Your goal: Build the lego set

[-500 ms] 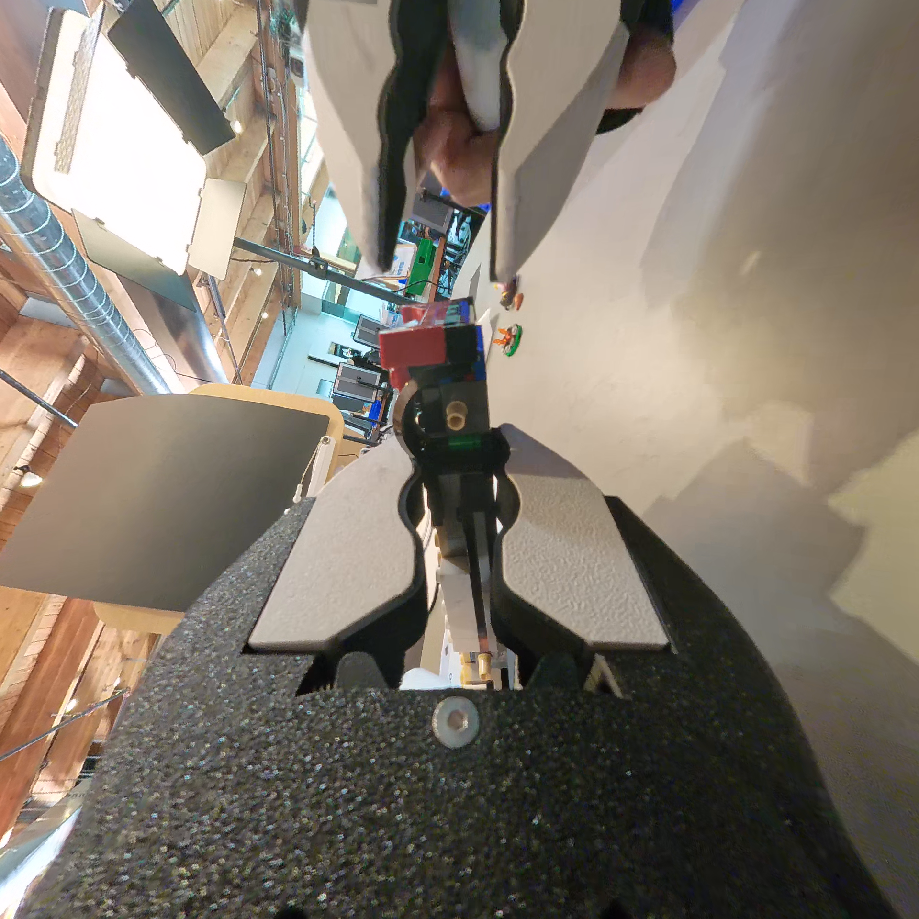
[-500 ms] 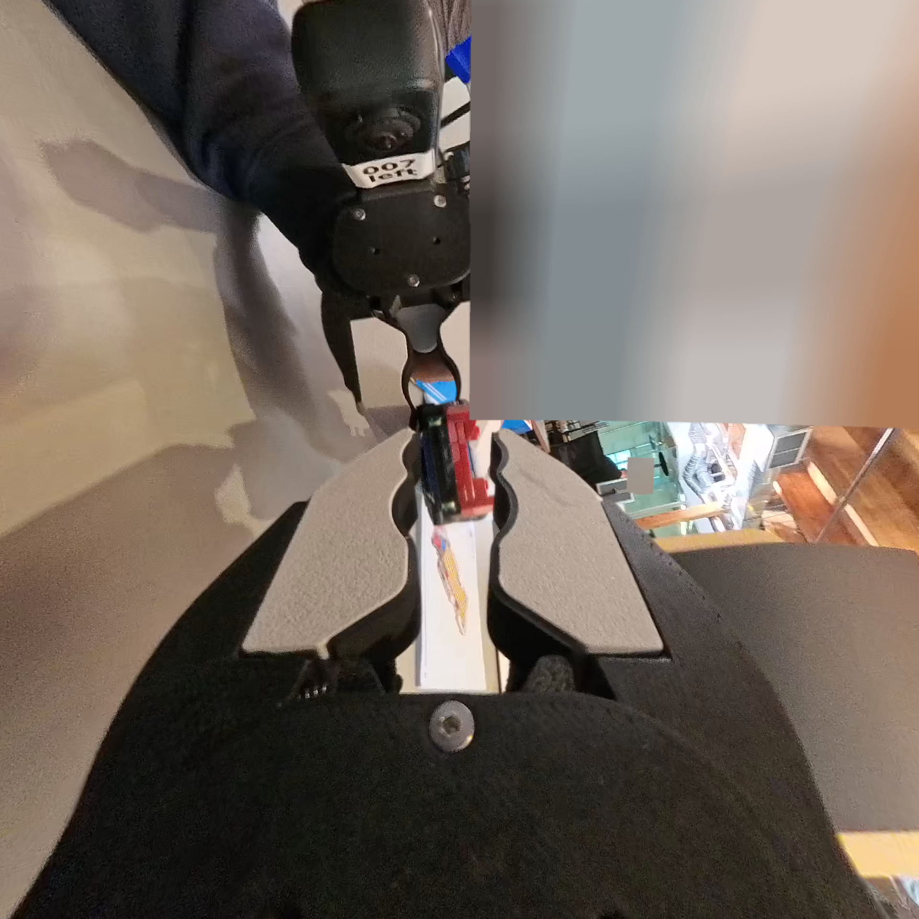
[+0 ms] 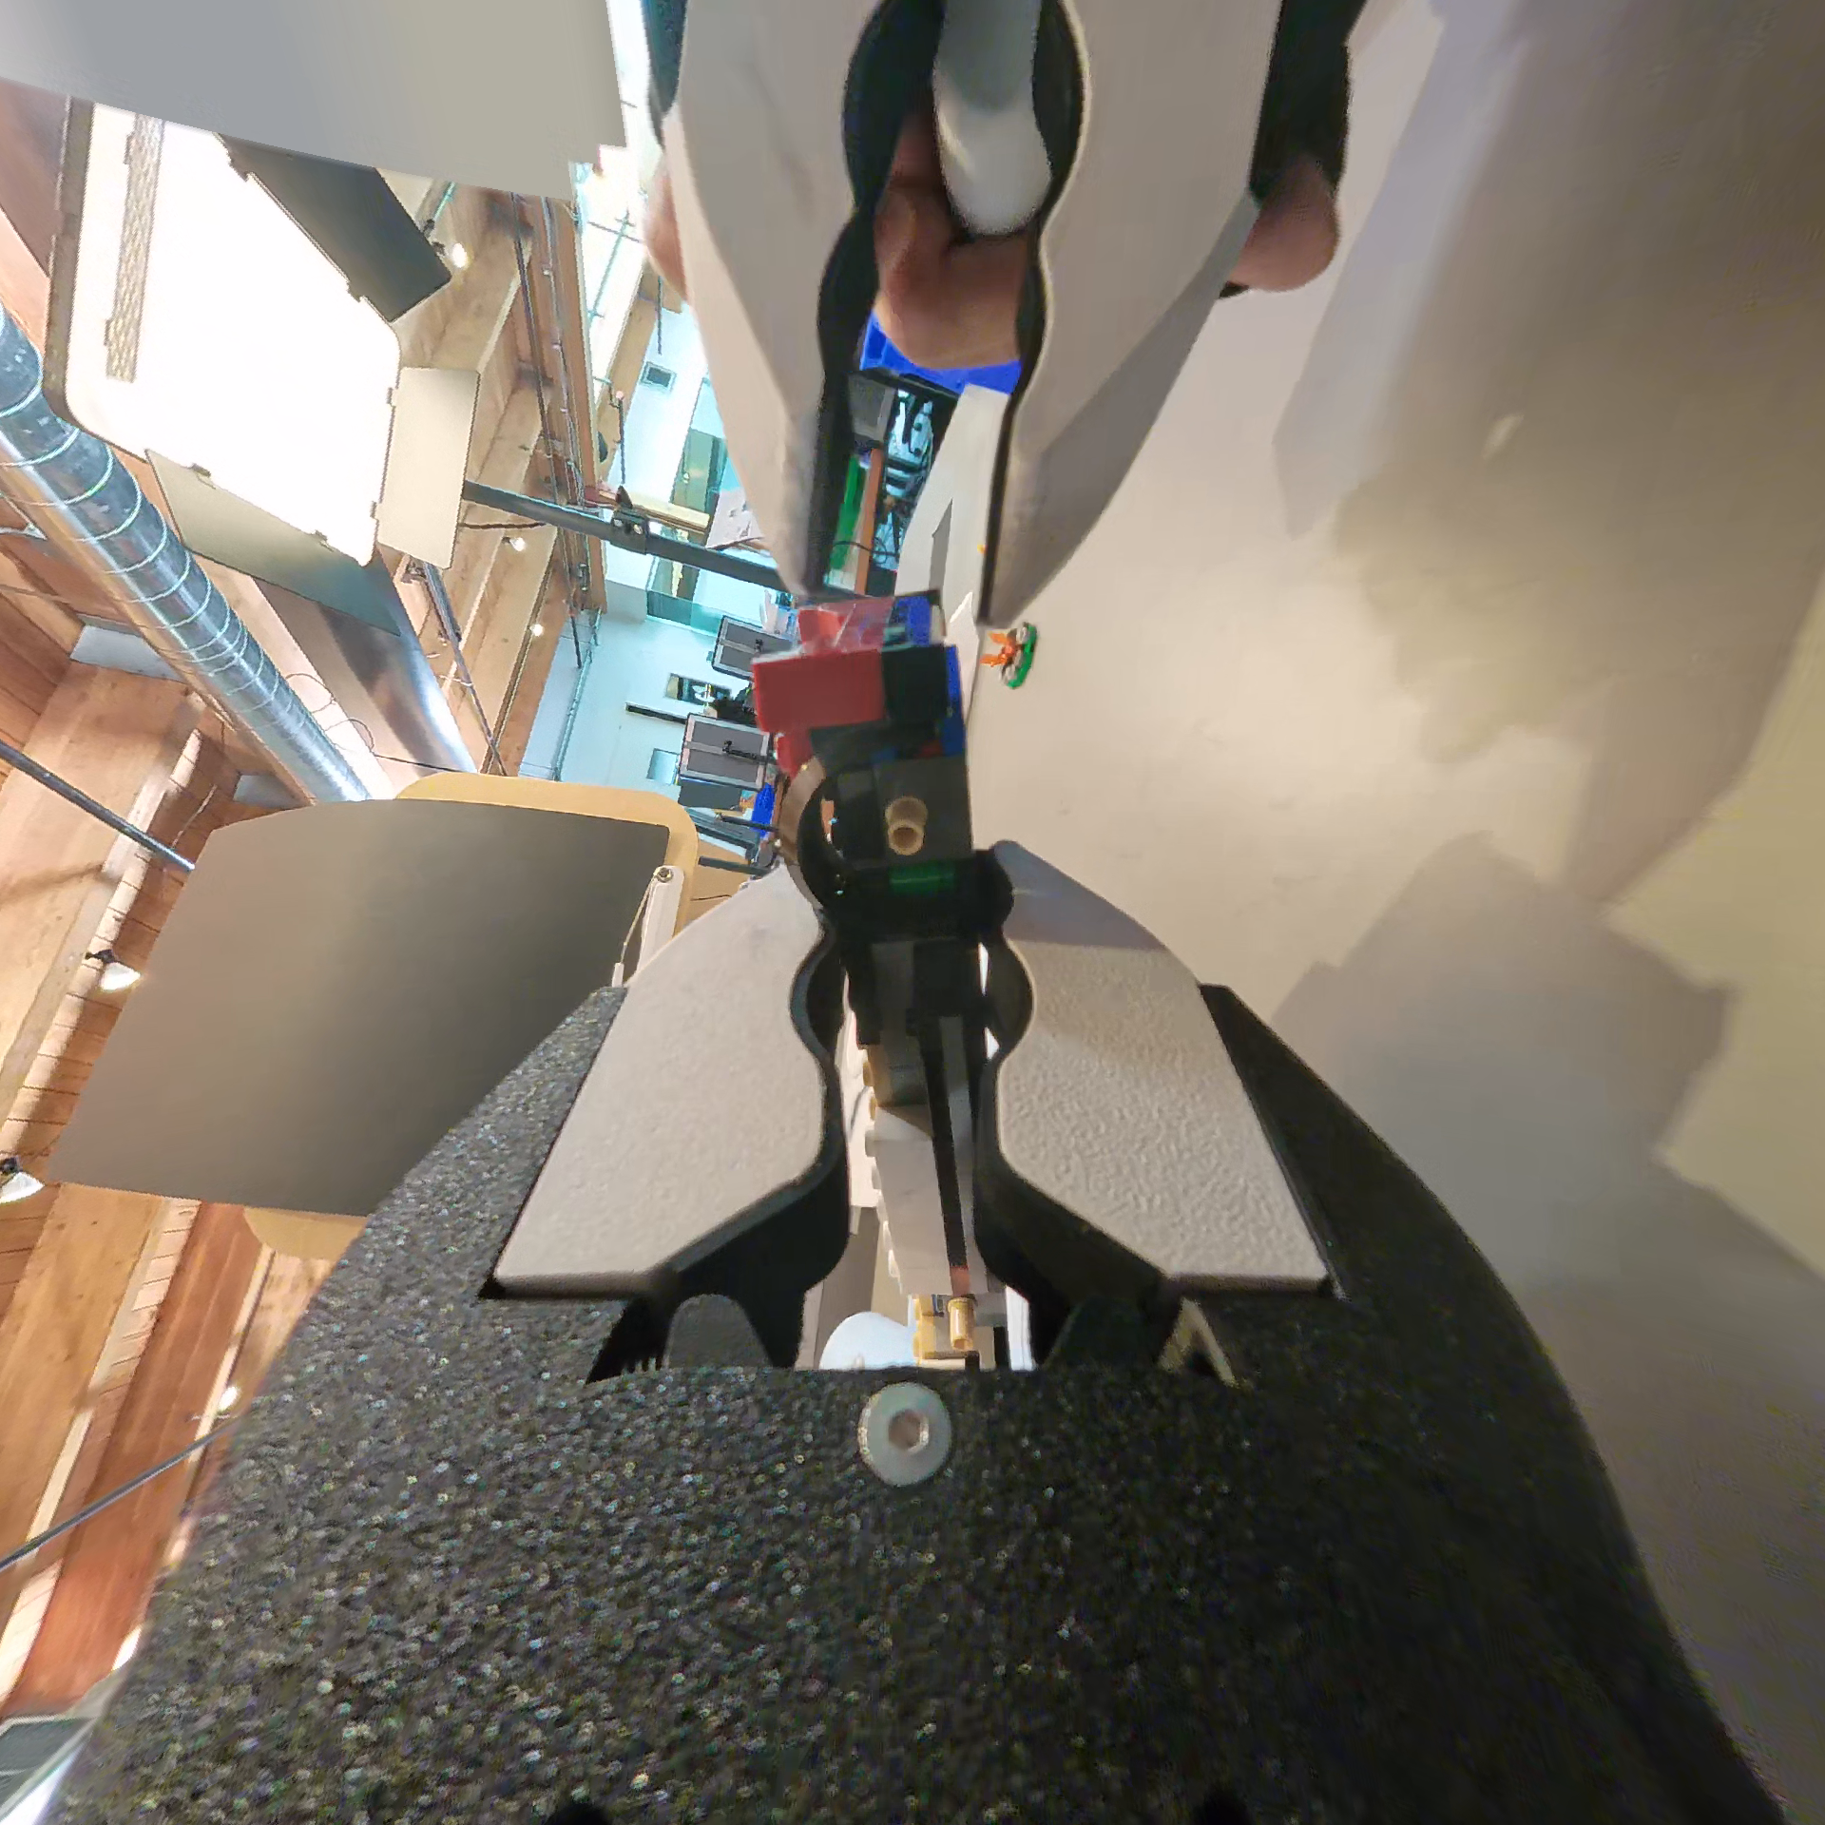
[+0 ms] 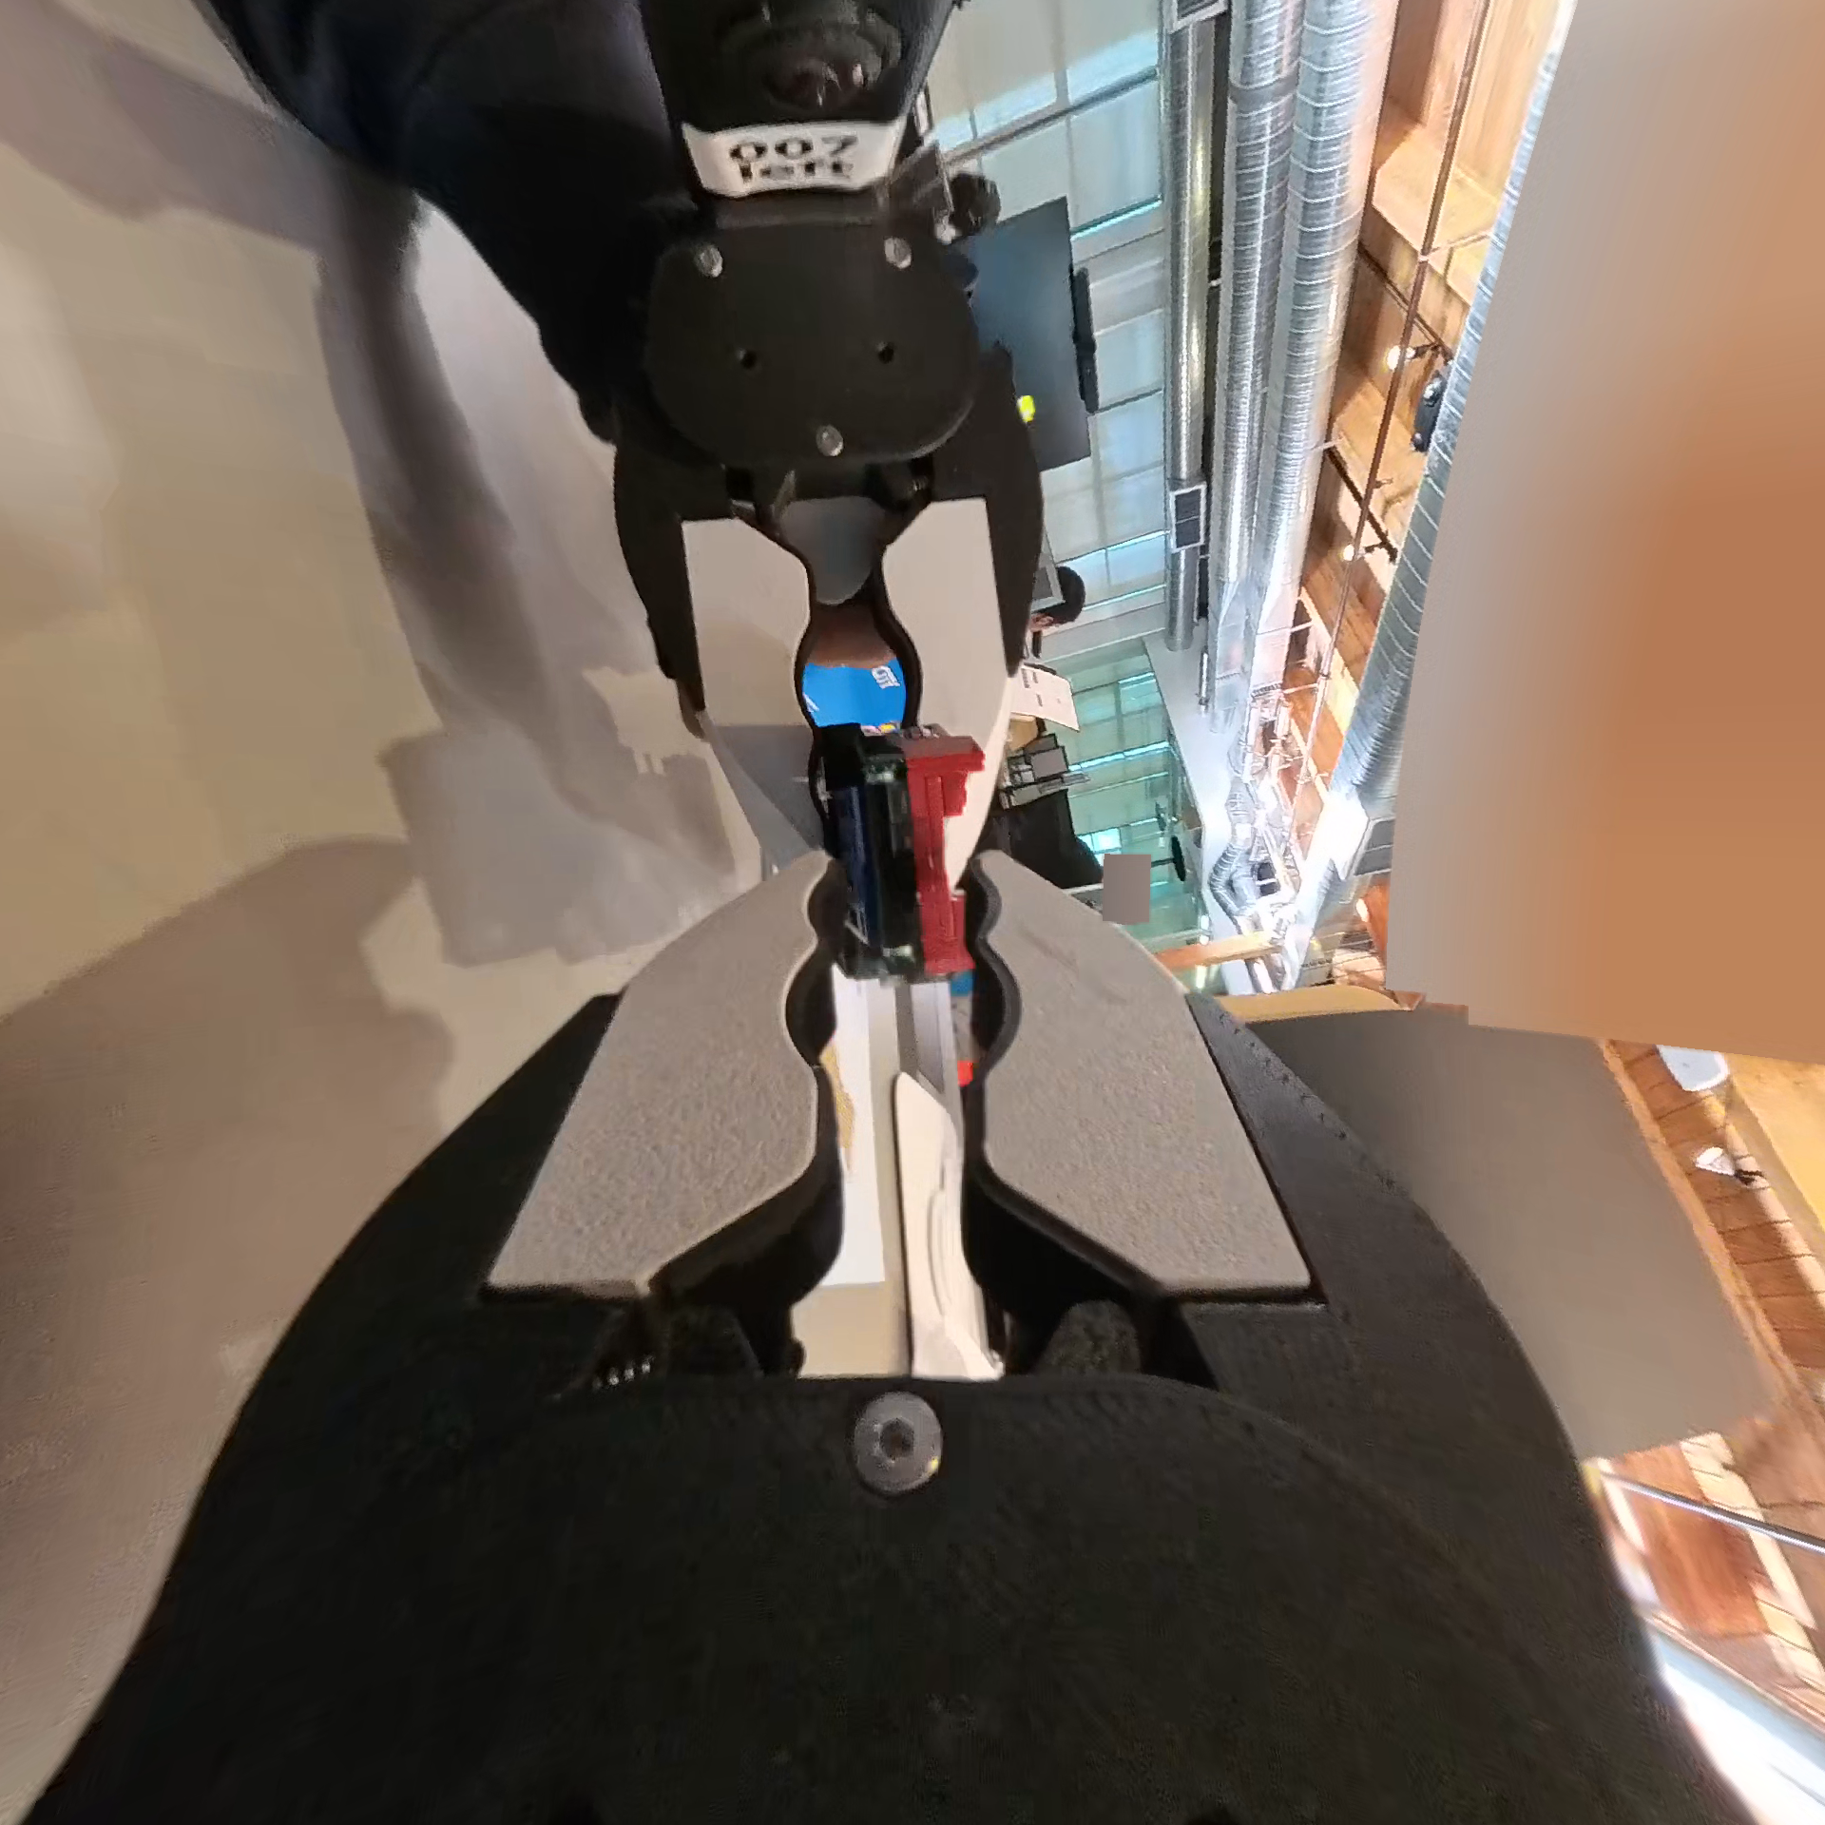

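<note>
A toy brick model of red, black and blue layers (image 3: 839, 681) hangs in the air between my two grippers, which face each other. My left gripper (image 3: 904, 869) is shut on its dark end, which has a green brick and a tan peg. In the right wrist view the model's (image 4: 928, 820) other end lies between the fingertips of my right gripper (image 4: 904, 879), with both pads against its sides. The left gripper (image 4: 859, 711) shows beyond it. In the left wrist view the right gripper (image 3: 899, 593) reaches the model's far end.
The pale table (image 3: 1383, 691) runs along one side and also shows in the right wrist view (image 4: 198, 593). A small green and orange piece (image 3: 1017, 657) lies on it. A person's hand (image 3: 938, 286) holds the right gripper. A black panel (image 3: 346, 988) stands off the table. The grippers' ends are close to 5 centimetres from one another.
The right gripper has come closer, so its fingertips now reach the model's end, and its jaws have narrowed onto it. The left gripper's hold is unchanged.
</note>
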`<action>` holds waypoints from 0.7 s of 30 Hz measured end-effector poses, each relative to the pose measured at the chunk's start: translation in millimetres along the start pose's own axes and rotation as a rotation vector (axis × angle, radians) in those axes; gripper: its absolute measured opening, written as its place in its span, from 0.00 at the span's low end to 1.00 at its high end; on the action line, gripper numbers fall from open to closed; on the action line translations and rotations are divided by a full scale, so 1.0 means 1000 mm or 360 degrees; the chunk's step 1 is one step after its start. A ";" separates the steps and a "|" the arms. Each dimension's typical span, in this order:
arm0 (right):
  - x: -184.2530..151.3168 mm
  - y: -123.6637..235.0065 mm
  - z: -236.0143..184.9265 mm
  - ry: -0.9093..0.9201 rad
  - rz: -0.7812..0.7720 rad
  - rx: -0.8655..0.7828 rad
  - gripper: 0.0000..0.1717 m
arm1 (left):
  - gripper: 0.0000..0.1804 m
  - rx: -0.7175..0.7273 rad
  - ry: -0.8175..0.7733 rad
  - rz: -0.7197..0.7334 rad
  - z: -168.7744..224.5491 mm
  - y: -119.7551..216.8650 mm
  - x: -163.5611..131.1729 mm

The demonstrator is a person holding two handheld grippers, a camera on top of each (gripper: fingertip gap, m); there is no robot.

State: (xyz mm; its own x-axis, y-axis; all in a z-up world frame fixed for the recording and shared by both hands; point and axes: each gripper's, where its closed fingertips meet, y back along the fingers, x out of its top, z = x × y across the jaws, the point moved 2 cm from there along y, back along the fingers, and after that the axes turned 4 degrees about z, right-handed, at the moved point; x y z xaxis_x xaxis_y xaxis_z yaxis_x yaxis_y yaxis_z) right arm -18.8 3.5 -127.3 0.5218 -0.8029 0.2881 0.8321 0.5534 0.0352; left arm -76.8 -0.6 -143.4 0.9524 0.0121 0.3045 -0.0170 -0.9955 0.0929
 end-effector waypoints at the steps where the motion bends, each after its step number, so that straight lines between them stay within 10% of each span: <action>1: -0.002 0.000 0.000 0.0028 -0.0020 -0.0005 0.13 | 0.14 -0.0004 -0.0014 -0.0008 0.001 0.000 0.000; 21: -0.017 -0.004 -0.010 0.0268 -0.0171 0.0011 0.11 | 0.13 -0.0024 -0.0171 -0.0112 0.005 -0.003 -0.003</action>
State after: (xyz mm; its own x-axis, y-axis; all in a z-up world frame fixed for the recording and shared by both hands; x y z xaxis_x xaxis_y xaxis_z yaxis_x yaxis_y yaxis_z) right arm -29.3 13.0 -141.5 0.4549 -0.8827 0.1180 0.8836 0.4639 0.0637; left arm -78.4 2.0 -149.5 0.9785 0.0710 0.1937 0.0472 -0.9910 0.1249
